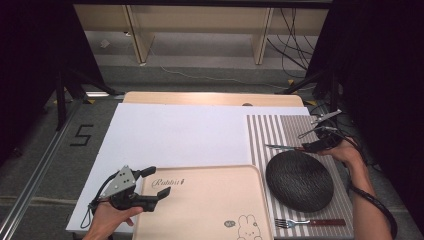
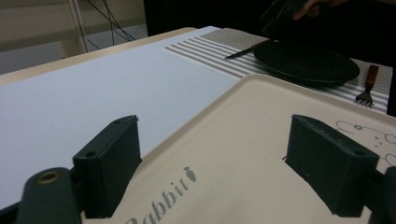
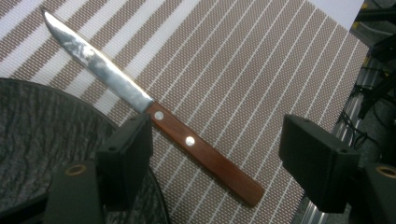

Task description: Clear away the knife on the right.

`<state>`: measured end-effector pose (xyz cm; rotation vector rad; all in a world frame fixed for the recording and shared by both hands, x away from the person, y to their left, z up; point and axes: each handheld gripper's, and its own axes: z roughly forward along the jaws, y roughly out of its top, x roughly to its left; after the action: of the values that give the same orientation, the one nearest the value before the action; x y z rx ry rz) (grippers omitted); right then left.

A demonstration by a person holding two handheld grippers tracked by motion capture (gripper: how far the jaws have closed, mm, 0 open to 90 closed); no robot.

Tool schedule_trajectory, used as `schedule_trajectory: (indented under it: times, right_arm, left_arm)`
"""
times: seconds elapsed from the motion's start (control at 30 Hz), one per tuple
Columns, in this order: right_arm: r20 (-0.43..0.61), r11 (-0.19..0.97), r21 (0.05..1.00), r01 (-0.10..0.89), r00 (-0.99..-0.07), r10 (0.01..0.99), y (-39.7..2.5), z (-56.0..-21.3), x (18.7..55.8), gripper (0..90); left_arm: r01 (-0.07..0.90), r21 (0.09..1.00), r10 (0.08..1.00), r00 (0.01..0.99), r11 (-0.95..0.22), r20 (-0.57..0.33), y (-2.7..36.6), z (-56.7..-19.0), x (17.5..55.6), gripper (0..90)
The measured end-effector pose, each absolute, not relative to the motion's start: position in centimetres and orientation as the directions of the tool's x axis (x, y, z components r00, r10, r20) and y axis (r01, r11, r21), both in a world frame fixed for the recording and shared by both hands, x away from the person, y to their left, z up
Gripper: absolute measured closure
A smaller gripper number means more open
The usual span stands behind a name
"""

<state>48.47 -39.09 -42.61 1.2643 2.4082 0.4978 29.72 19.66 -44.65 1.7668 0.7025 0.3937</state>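
Over the far right of the surface, the right gripper (image 1: 316, 146) hangs above the striped placemat (image 1: 290, 127) with its jaws wide apart, holding nothing. Between them, in the right gripper view, lies the knife (image 3: 154, 114): its wooden handle runs through the gap between the jaws, nearer the left one, and its steel blade points away up and to the left. Whether that left jaw touches the handle is hard to tell from this angle; it looks just clear of it. The knife rests flat on the placemat just beyond the far rim of the black plate (image 1: 299, 180), which carries nothing. A fork (image 1: 309, 221) lies on the placemat on the near side of the plate.

At the near left, the left gripper (image 1: 157, 182) also has its jaws spread wide and grips nothing. It hovers over the left end of the beige tray (image 1: 215, 200), above the printed word "Rabbit". The tray is bare, and sits on a white sheet (image 1: 175, 135) beside the placemat.
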Motion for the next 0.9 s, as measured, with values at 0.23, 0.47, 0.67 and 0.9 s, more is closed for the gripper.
schedule_trajectory:
  times: [0.23,0.47,0.67,0.9]
  right_arm:
    - [-0.155,0.529,0.427,0.734,-0.516,0.842,-39.1,-42.8,48.7,29.8]
    - [-0.153,0.537,0.402,0.742,-0.523,0.838,-39.2,-43.2,49.0,31.3]
    - [-0.149,0.545,0.382,0.746,-0.533,0.833,-39.1,-43.7,49.2,32.5]
    - [-0.153,0.564,0.365,0.741,-0.55,0.821,-39.1,-44.2,49.7,33.7]
  left_arm:
    - [0.262,0.947,0.638,0.765,-0.184,-0.087,19.7,-44.6,29.8,17.1]
    - [0.26,0.946,0.641,0.764,-0.193,-0.079,19.8,-44.6,29.7,17.1]
    - [0.259,0.947,0.641,0.764,-0.19,-0.08,19.8,-44.6,29.8,17.1]
    - [0.261,0.946,0.64,0.764,-0.191,-0.082,19.8,-44.6,29.8,17.1]
